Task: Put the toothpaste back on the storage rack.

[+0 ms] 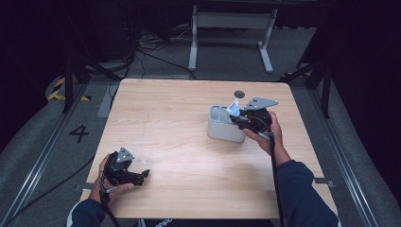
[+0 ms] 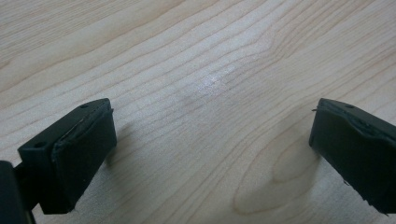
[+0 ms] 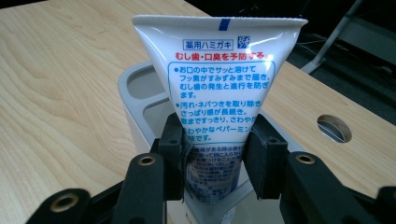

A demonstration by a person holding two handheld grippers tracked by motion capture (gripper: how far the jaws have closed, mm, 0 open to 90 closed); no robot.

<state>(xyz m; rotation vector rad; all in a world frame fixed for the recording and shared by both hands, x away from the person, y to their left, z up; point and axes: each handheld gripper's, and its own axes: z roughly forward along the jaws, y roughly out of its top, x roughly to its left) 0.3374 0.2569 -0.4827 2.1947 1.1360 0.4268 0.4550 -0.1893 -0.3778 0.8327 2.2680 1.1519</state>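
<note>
High view: the right gripper (image 1: 238, 117) is held at the near right edge of a grey compartmented holder (image 1: 222, 126) that stands on the wooden table (image 1: 179, 142). A white toothpaste tube (image 1: 233, 108) rises between its jaws, crimped end up and tilted, with its lower end in the holder's compartment nearest the gripper. The compartment farthest from the gripper, at the holder's left end, looks bare inside. Behind the gripper a small round hole (image 1: 239, 94) sits in the tabletop. The left gripper (image 1: 142, 176) lies low over the table's near left corner, well apart from the holder, with the hand around its body.

Left gripper view: the left gripper (image 2: 212, 135) has its two black jaws spread wide, one at each side, with bare wood grain of the table (image 2: 201, 70) between them and nothing in its grasp.

Right gripper view: the right gripper (image 3: 215, 158) clamps the toothpaste tube (image 3: 219, 79) across its lower part, both pads pressed on its sides. The tube stands with its flat crimp on top and Japanese print facing the camera. Its lower end goes down into the grey holder (image 3: 135, 100) directly ahead of the jaws. Two further compartments beyond the tube, to its left, show pale bare walls. The round hole (image 3: 334, 128) lies to the right of the jaws.
</note>
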